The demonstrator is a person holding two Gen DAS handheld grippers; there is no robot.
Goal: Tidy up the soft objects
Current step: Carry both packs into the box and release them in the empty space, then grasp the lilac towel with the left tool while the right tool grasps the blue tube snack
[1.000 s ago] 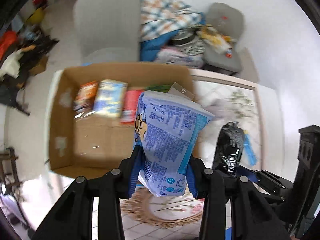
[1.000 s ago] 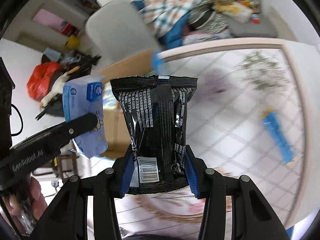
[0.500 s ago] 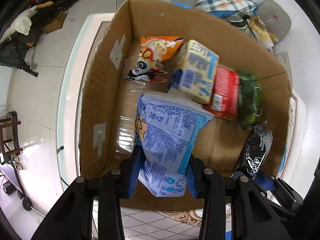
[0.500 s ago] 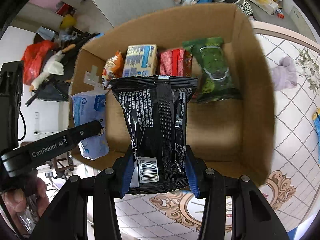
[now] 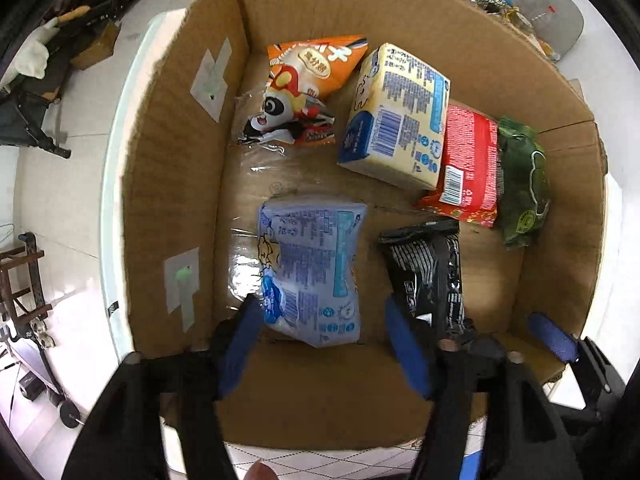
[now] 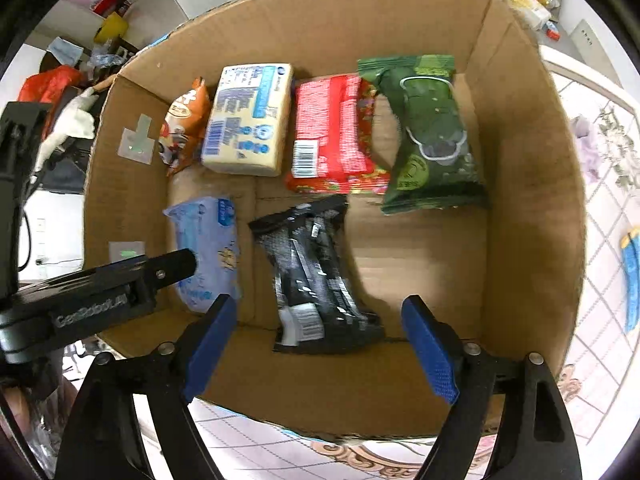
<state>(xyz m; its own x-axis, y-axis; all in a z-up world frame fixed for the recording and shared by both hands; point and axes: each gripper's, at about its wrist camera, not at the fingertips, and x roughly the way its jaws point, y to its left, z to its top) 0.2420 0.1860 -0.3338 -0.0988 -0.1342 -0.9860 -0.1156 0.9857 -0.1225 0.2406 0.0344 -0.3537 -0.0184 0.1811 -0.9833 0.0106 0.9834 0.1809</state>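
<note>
Looking straight down into a big brown cardboard box [image 5: 176, 168].

Along the far wall of the box, a row of soft packs: an orange snack bag [image 5: 304, 84] with a panda on it, a pale yellow pack [image 5: 396, 116] with blue print, a red pack [image 5: 466, 164], and a dark green bag [image 5: 520, 176] at the end. Yellow pack leaning partly over the red one. Green bag touching the red pack's edge.

Nearer, two more packs on the box floor, side by side and a little apart: a light blue pack [image 5: 310, 268] and a black packet [image 5: 430, 272].

Left gripper [image 5: 324, 344] just above the light blue pack, fingers [image 5: 240, 340] opening wide, one blue pad on each side. Left pad close by the pack's lower corner, right pad clear of it. Pack let go, lying on the box floor.

Right gripper [image 6: 316, 344] over the black packet [image 6: 316, 276], fingers [image 6: 430, 352] opening wide too. Both blue pads well off the packet's sides. Packet let go, a little blurry, lower end near the front wall of the box.

Under the box, a tiled counter [image 6: 600, 240] with a flower pattern. A blue thing [image 6: 632, 276] lying on it to the right.
</note>
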